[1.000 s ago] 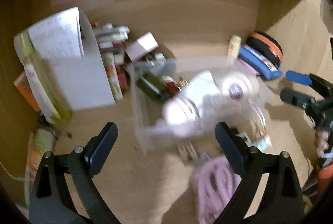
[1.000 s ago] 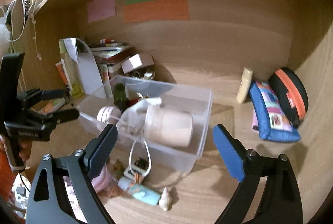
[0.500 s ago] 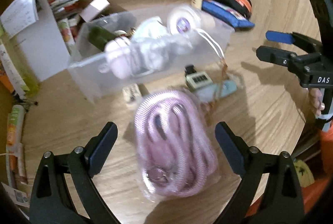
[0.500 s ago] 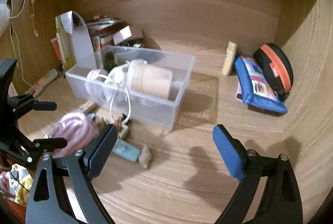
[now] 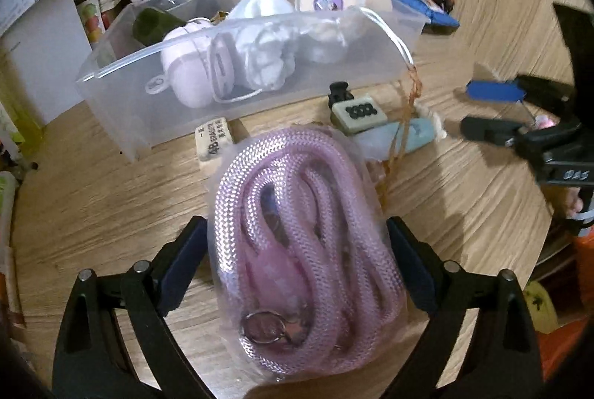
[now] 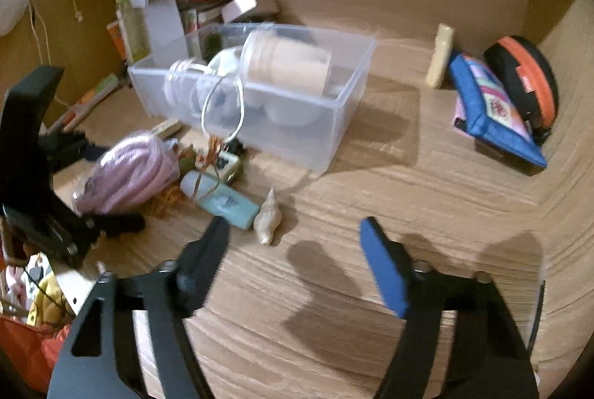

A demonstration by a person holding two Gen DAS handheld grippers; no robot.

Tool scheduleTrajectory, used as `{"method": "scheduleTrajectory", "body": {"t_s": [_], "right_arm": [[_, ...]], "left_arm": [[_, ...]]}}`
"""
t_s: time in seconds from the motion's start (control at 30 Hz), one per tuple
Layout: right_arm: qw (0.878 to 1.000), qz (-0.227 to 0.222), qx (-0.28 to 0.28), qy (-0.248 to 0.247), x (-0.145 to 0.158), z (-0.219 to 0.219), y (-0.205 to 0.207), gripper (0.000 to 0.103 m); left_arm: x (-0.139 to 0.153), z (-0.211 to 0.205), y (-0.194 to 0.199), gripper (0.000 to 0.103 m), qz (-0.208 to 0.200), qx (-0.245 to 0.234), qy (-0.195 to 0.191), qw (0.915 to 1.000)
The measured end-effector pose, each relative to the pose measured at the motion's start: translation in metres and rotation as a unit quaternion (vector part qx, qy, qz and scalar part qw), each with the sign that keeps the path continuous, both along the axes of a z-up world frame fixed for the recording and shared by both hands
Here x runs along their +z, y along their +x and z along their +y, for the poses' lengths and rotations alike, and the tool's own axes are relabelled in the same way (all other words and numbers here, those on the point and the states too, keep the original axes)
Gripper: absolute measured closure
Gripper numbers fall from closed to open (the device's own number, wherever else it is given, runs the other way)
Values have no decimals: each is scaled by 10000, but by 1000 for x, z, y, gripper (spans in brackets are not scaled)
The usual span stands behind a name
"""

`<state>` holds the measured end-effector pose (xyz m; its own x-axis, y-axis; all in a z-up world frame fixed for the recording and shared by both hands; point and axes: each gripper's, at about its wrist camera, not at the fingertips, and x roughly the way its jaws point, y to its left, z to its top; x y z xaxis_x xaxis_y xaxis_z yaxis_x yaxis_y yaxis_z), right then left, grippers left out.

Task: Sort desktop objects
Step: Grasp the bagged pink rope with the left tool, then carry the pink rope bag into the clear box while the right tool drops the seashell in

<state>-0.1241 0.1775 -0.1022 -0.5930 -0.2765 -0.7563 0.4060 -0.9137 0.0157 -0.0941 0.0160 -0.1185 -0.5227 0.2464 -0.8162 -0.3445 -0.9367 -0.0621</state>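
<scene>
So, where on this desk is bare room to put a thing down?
Bare wood lies between the clear plastic bin and the blue zip pouch, and ahead of the right tongs. It is crowded before the bin: bagged pink rope, teal tube, white seashell.
</scene>
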Motion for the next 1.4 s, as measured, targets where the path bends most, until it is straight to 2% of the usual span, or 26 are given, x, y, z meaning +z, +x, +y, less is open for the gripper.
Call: {"method": "scheduleTrajectory", "body": {"t_s": [0.07, 0.2, 0.3, 0.53, 0.77, 1.17, 1.4], "right_arm": [[9999, -73, 58, 49, -5, -4, -3, 48], [9996, -179, 146, 138, -12, -12, -10, 68], [9994, -177, 145, 268, -16, -17, -14, 72], [9988, -176, 275, 357, -19, -28, -21, 84], [9995, -109, 221, 190, -12, -24, -17, 84], [9982, 524, 37, -288, 41, -6, -1, 84], [9953, 830, 128, -485, 65, -15, -6, 84]], "left_arm": [[2, -3, 3, 26, 62, -34, 76, 9999], [5, -16, 5, 37, 105, -3, 296, 9995], [6, -25, 4, 39, 58, 58, 524, 9986], [13, -31, 5, 41, 198, 205, 714, 9970], [22, -46, 7, 41, 357, 421, 936, 9941], [61, -64, 12, 42, 1000, 734, 1099, 9862], [82, -69, 7, 42, 1325, 792, 1205, 9806]]}}
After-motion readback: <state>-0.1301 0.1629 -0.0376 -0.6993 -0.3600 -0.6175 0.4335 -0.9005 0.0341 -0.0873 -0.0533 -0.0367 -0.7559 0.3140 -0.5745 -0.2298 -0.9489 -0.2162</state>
